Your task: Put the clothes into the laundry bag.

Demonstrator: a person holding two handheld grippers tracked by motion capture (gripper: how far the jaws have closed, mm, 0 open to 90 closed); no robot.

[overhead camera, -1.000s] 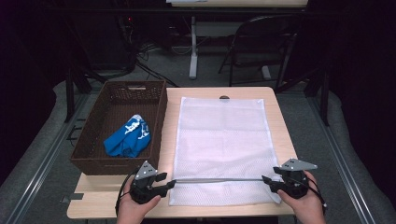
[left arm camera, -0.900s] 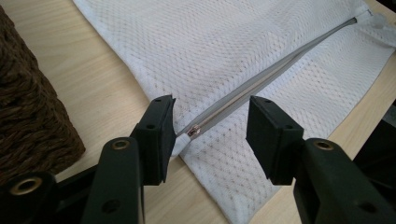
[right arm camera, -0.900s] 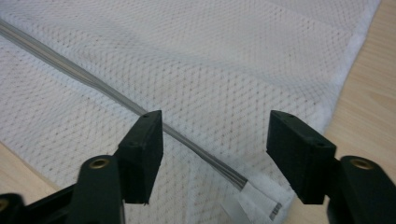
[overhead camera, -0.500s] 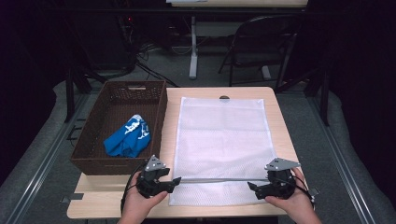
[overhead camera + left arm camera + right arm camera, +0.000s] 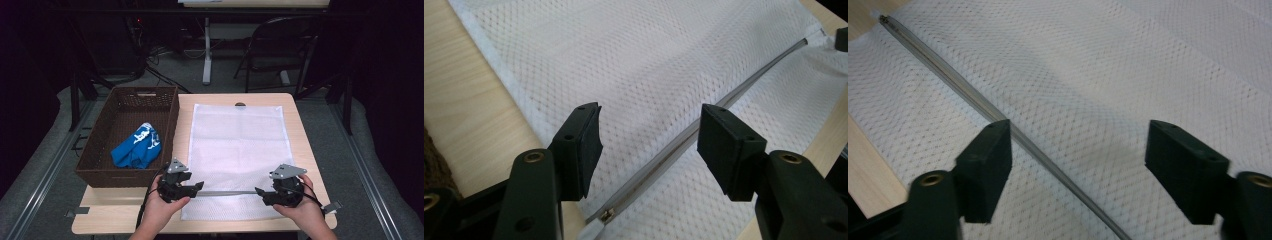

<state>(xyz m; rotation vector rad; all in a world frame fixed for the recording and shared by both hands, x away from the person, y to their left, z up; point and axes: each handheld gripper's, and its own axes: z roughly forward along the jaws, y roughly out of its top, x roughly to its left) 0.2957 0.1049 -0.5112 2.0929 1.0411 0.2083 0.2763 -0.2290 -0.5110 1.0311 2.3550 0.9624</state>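
A white mesh bag (image 5: 237, 157) is lying flat on the table (image 5: 302, 135), filling its middle and right. A grey zipper (image 5: 227, 192) is running across the bag near its 6 o'clock edge.

The left gripper (image 5: 196, 186) is sitting at the zipper's 9 o'clock end, held in a hand (image 5: 162, 207). In the left gripper view its jaws are standing wide apart, holding nothing, with the zipper (image 5: 704, 125) passing between them and the slider (image 5: 606, 216) lying near the bottom of the frame.

The right gripper (image 5: 261, 192) is sitting at the zipper's 3 o'clock end, in the other hand (image 5: 305, 210). In the right gripper view its jaws are also gaping wide and empty over the mesh (image 5: 1108, 75), the zipper (image 5: 973, 100) crossing just by one pad.

A brown basket (image 5: 95, 155) is standing at 9 o'clock of the bag, just beside it, with a blue cloth (image 5: 135, 147) lying inside.
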